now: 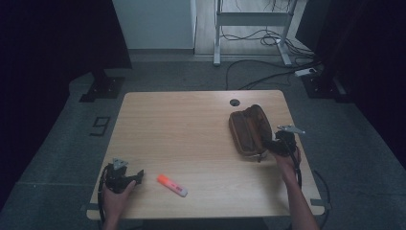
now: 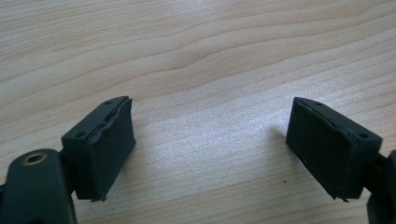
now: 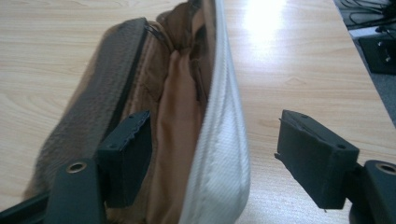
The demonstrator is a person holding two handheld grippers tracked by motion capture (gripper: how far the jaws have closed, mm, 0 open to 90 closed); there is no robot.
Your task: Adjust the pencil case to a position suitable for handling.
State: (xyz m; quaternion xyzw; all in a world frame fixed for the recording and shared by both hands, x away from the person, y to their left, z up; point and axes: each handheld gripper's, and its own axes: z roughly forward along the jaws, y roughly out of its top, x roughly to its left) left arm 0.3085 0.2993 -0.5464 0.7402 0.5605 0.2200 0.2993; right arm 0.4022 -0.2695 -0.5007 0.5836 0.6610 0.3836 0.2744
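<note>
Clearly your right tongs (image 3: 215, 154) stand open astride the pale zipper edge (image 3: 223, 140) of the soft brown pencil case (image 1: 250, 130) at the surface's (image 1: 191, 129) right; pinch that floppy, light rim, left tongs (image 2: 210, 149) idle and open.

A brown pouch (image 1: 250, 130) with tan lining, an orange-and-pink highlighter (image 1: 172, 185), a pale wood-grain table (image 1: 182, 124).

One camera looks down over the table (image 1: 191, 134); two ride close on the tongs, sharing its wood.
</note>
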